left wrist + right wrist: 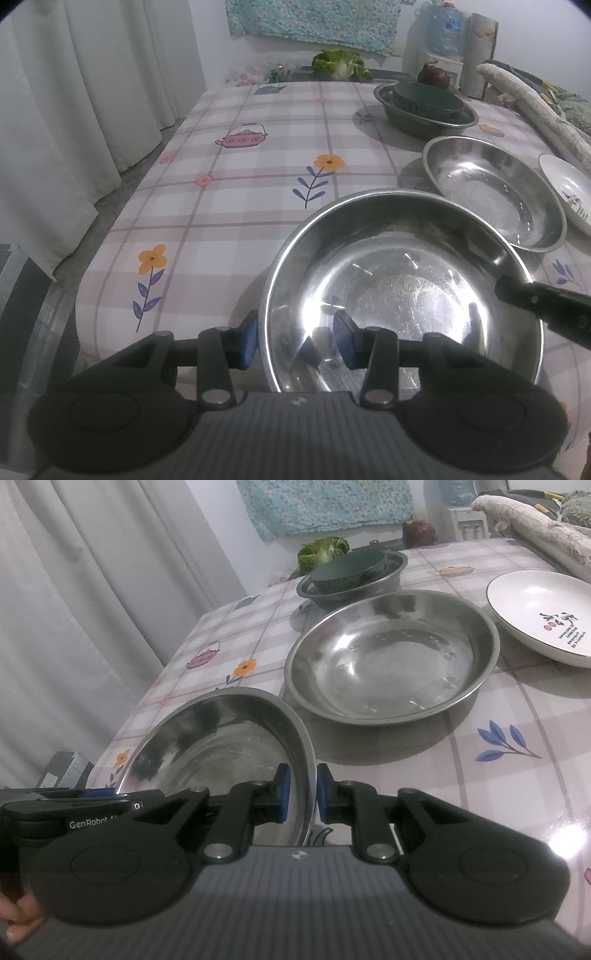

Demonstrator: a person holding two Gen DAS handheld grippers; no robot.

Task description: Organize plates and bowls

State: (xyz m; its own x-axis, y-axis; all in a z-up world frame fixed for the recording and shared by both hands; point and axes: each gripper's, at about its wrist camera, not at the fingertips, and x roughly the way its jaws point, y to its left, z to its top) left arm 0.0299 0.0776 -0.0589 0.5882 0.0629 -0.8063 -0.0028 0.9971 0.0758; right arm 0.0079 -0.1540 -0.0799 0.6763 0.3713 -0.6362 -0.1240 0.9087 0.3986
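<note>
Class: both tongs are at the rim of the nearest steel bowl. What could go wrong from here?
1. The left tongs straddle the near steel bowl with a visible gap, so it may tilt or slip from the right tongs.
2. The second steel bowl sits close behind; a careless lift could knock it.

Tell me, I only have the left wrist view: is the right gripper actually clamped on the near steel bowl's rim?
Observer: Yes. The right gripper has one blue pad inside and one outside the rim of the near steel bowl, closed on it.
Operator: The white plate is cut off for me. Anything in it?
Observer: No food. The white plate shows only red and black printed characters inside.
</note>
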